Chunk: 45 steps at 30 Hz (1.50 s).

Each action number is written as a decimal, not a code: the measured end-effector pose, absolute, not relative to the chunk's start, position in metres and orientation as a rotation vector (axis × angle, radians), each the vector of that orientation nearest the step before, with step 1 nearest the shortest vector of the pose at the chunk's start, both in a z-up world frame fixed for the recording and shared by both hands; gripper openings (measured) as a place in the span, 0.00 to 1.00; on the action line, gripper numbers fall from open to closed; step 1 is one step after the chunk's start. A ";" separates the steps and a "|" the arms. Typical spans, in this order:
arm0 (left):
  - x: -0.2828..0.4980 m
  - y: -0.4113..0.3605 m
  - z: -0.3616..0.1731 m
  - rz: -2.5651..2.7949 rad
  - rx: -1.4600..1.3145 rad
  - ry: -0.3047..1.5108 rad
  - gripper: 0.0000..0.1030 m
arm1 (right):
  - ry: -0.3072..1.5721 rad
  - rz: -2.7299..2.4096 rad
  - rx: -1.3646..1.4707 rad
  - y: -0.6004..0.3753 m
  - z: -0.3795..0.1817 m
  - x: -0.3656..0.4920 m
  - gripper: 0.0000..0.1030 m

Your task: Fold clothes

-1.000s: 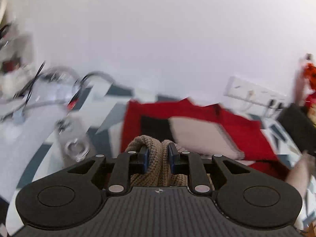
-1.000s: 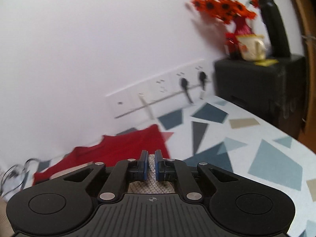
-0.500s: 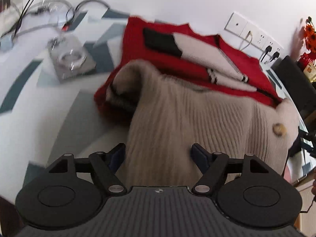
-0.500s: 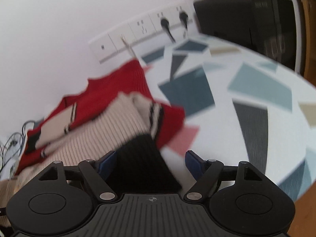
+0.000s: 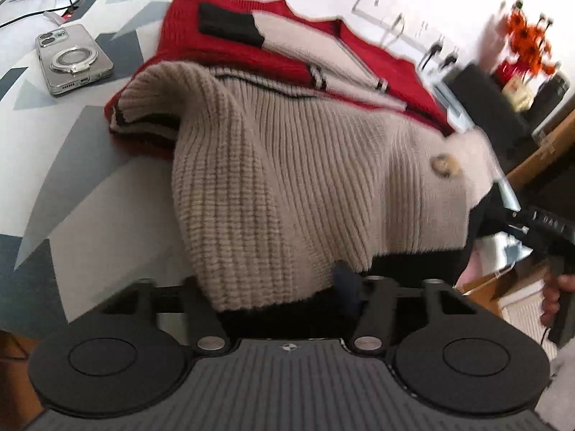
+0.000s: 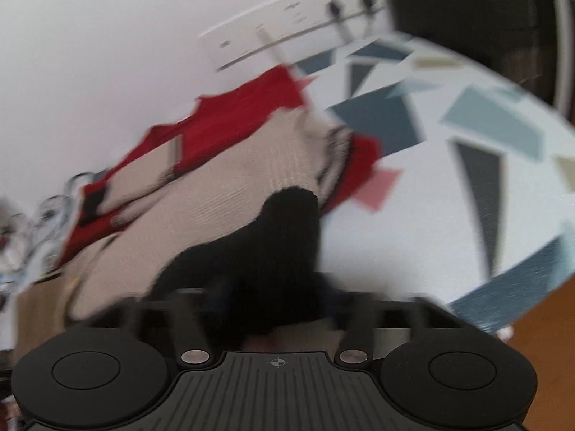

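Between the spread fingers of the left gripper (image 5: 276, 287), which stand wide apart and clamp nothing, the black hem of the knit cardigan (image 5: 287, 165) drapes down, its beige ribbed body running over the near table edge just above the jaws. In the right wrist view the right gripper (image 6: 276, 305) also stands with its jaws wide apart, though blur softens the fingertips; the cardigan's black cuff (image 6: 273, 244) hangs into the gap between them, and whether it touches either finger cannot be told. Beyond the jaws the cardigan lies heaped on the table (image 5: 82, 165), whose white top carries grey and blue triangles, with a large button (image 5: 444, 166) showing near its right side and red panels with black and white stripes folded farther back. At the right edge of the left wrist view, a hand (image 5: 555, 298) grips the handle of the other tool. To the left, a smartphone (image 5: 73, 58) with a ring holder lies flat, well apart from the cardigan. Farthest back, a wall socket strip (image 6: 287, 32) holds plugs, and orange flowers (image 5: 526, 41) stand on a black box (image 5: 488, 104).
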<state>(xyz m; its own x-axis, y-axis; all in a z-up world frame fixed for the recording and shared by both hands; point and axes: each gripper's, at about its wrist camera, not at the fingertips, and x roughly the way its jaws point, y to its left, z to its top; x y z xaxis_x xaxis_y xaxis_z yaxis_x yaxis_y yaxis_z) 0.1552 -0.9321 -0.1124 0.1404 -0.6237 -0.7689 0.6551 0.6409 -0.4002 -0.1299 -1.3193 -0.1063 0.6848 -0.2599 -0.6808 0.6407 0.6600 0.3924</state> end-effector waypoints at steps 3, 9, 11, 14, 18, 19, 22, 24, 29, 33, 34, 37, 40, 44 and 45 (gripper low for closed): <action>0.160 -0.930 -0.113 -0.910 -0.005 1.090 0.67 | 0.571 -0.602 0.687 -1.334 -0.110 -0.128 0.74; 0.161 -0.947 -0.114 -0.903 -0.004 1.068 0.80 | 0.574 -0.598 0.679 -1.359 -0.128 -0.105 0.77; 0.157 -0.951 -0.114 -0.912 0.017 1.067 0.72 | 0.565 -0.560 0.689 -1.360 -0.133 -0.103 0.70; 0.154 -0.957 -0.117 -0.918 0.024 1.142 0.11 | 0.585 -0.447 0.758 -1.357 -0.132 -0.104 0.24; 0.137 -0.952 -0.108 -0.921 -0.002 1.138 0.08 | 0.580 -0.332 0.822 -1.346 -0.117 -0.115 0.14; 0.133 -0.950 -0.102 -0.933 -0.030 1.134 0.08 | 0.565 -0.301 0.837 -1.343 -0.111 -0.119 0.14; 0.124 -0.944 -0.075 -0.975 -0.146 1.080 0.08 | 0.498 -0.221 0.846 -1.337 -0.085 -0.132 0.13; 0.124 -0.941 -0.054 -0.986 -0.230 1.019 0.08 | 0.423 -0.194 0.830 -1.340 -0.064 -0.138 0.13; 0.137 -0.951 -0.008 -0.947 -0.384 0.870 0.08 | 0.263 -0.182 0.823 -1.368 -0.022 -0.127 0.13; 0.152 -0.974 0.009 -0.910 -0.443 0.828 0.08 | 0.243 -0.146 0.811 -1.391 -0.003 -0.103 0.13; 0.151 -0.979 0.011 -0.900 -0.439 0.824 0.08 | 0.253 -0.128 0.798 -1.393 -0.001 -0.096 0.13; 0.149 -0.993 0.010 -0.877 -0.426 0.821 0.08 | 0.283 -0.075 0.764 -1.398 0.003 -0.077 0.13; 0.155 -1.000 0.007 -0.845 -0.414 0.826 0.08 | 0.299 -0.058 0.739 -1.398 0.004 -0.058 0.13; 0.188 -1.002 0.011 -0.820 -0.431 0.805 0.08 | 0.305 -0.116 0.760 -1.412 0.006 -0.036 0.13; 0.200 -1.005 0.011 -0.824 -0.424 0.803 0.08 | 0.306 -0.138 0.771 -1.417 0.005 -0.030 0.13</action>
<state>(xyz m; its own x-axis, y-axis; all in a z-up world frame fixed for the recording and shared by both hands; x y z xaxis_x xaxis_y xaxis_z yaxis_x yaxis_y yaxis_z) 0.2003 -1.0052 0.0114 0.4174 -0.7822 -0.4625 0.4826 0.6221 -0.6165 -0.0302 -1.4172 0.0054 0.9470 -0.0111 -0.3212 0.2334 0.7107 0.6637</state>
